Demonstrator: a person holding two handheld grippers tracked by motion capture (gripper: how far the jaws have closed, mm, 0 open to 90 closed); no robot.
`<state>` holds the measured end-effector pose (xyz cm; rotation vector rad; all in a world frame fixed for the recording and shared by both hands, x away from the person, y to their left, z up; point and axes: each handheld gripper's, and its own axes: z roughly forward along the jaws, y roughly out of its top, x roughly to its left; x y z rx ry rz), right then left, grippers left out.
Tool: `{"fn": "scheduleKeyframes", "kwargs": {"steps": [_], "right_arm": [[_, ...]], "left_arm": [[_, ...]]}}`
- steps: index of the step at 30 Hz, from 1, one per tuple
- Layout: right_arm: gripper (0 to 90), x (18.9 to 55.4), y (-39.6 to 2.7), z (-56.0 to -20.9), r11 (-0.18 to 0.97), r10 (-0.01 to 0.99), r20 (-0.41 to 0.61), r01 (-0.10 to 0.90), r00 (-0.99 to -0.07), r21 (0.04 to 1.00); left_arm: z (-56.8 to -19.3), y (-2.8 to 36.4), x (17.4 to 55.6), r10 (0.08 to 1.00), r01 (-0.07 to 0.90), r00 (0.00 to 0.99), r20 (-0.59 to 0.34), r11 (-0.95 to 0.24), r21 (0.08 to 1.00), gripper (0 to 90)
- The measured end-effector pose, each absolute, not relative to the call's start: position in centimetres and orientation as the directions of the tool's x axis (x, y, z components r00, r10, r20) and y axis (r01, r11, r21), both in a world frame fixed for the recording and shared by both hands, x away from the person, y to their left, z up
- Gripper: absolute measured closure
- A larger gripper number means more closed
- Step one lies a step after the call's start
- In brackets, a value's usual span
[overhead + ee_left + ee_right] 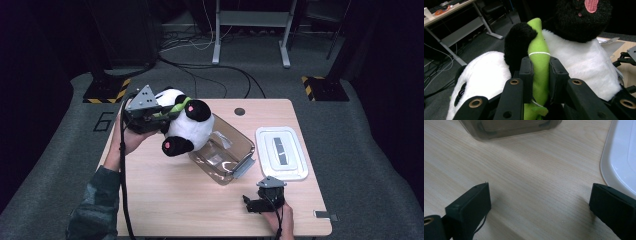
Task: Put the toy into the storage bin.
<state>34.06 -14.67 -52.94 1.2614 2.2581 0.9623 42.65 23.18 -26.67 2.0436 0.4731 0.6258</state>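
High view: your left gripper (159, 116) holds the panda toy (186, 126) by its green bamboo (538, 67), just left of the clear bin (226, 150); right gripper (251, 204) rests wide open.

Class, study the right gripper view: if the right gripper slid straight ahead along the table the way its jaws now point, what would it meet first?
Probably the clear plastic bin. The right gripper rests open on the bare table, with the bin straight ahead and the white lid off to one side. Depth is hard to judge.
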Motion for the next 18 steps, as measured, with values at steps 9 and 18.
{"fn": "scheduleKeyframes", "kwargs": {"steps": [9, 18], "right_arm": [[2.9, 34.1, -14.7, -52.9, 0.363, 0.851, 0.002, 0.591, -0.526, 0.720], [2.9, 34.1, -14.7, -52.9, 0.364, 0.850, 0.003, 0.591, -0.527, 0.720]], "left_arm": [[-26.4, 22.3, 42.9, 0.539, 0.080, 0.807, 0.241, -0.504, 0.860, 75.5], [-26.2, 21.1, 43.3, 0.521, 0.066, 0.816, 0.250, -0.513, 0.856, 75.5]]}}
